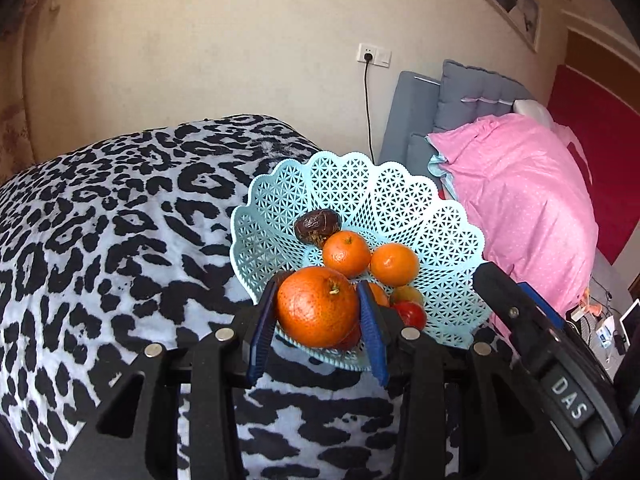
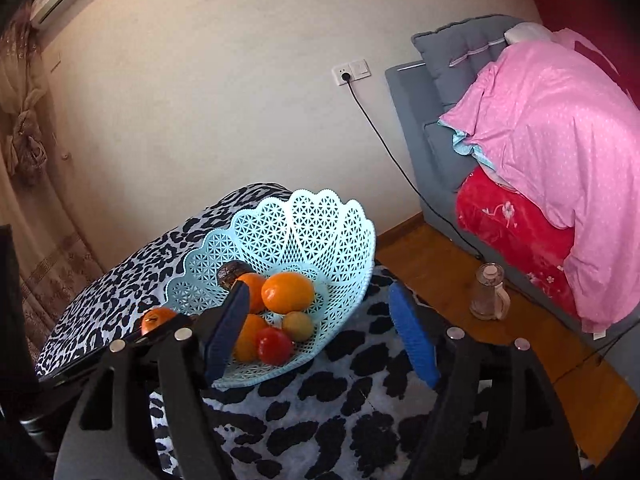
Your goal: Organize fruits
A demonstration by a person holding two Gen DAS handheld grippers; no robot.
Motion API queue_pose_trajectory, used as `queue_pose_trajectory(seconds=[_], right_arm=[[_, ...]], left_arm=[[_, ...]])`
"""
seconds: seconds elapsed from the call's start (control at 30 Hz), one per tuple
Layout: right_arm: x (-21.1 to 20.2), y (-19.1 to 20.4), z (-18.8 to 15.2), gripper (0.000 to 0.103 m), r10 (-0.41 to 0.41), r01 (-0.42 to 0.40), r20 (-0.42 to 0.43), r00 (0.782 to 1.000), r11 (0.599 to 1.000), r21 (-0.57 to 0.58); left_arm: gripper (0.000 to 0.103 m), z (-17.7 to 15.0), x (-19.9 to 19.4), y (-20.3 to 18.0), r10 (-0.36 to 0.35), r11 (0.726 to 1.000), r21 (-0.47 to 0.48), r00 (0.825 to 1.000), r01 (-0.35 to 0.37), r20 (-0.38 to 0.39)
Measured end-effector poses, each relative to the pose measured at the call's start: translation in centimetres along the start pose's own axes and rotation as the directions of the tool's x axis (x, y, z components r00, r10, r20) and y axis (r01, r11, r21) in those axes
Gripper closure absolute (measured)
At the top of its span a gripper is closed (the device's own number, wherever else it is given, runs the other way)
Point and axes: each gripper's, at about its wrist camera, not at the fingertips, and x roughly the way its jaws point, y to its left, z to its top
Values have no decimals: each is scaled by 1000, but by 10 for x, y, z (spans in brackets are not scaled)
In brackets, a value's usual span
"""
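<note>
Left hand-held gripper (image 1: 318, 312) clamps orange (image 1: 316, 306), seemingly above basket (image 1: 360, 184).

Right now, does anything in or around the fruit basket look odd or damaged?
Yes. One fruit at the back of the light blue basket, the dark fruit, looks brown and shrivelled beside the bright oranges, possibly spoiled. Otherwise the basket sits upright on the spotted cloth, nothing spilled.

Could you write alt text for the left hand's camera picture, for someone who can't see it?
The left gripper clamps a large orange between its blue fingers, just in front of a pale blue lattice basket. The basket sits on a leopard-print cover and holds smaller oranges, a red fruit and a dark wrinkled one.
</note>
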Motion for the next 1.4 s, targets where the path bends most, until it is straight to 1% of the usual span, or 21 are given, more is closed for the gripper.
queue_pose_trajectory(seconds=[0.23, 0.27, 0.33, 0.37, 0.4, 0.5, 0.67, 0.77, 0.9, 1.07, 1.23, 1.4], right_arm=[[1, 0, 0, 29, -7, 7, 1, 1000, 1000, -1], [1, 1, 0, 29, -8, 8, 2, 1000, 1000, -1], [1, 1, 0, 29, -9, 9, 4, 1000, 1000, -2], [0, 1, -1, 29, -9, 9, 4, 1000, 1000, -2], [0, 0, 0, 29, -10, 10, 4, 1000, 1000, 0], [-2, -1, 0, 29, -11, 11, 11, 1000, 1000, 6], [-3, -1, -1, 28, -12, 12, 17, 1000, 1000, 5], [-4, -1, 0, 28, -15, 15, 20, 1000, 1000, 10], [-3, 0, 0, 28, -18, 18, 18, 1000, 1000, 9], [-6, 2, 0, 21, -17, 17, 33, 999, 1000, -6], [-7, 9, -2, 21, -1, 3, 37, 999, 999, -38], [-8, 12, -3, 21, 12, -10, 32, 999, 998, -58]], left_arm=[[62, 1, 4, 1, -10, 1000, 0, 1000, 10, -3], [61, 1, 4, 2, -10, 1000, -3, 1000, 10, -2], [52, 2, 1, 3, -5, 1000, -11, 1000, 5, 6], [45, 2, -1, 3, 2, 1000, -12, 1000, -1, 14], [42, 2, -3, 3, 7, 1000, -10, 1000, -7, 21], [38, 3, -7, 2, 29, 1000, 7, 999, -29, 37], [35, 1, -12, 0, 74, 997, 29, 996, -76, 55], [29, 0, -18, -1, 113, 992, 47, 991, -116, 76], [19, 0, -24, 2, 135, 989, 43, 987, -139, 89], [12, -2, -36, 2, 201, 976, 58, 972, -209, 123], [12, -4, -49, 1, 260, 959, 72, 954, -273, 151], [12, -7, -59, 5, 288, 953, 50, 945, -298, 156]])
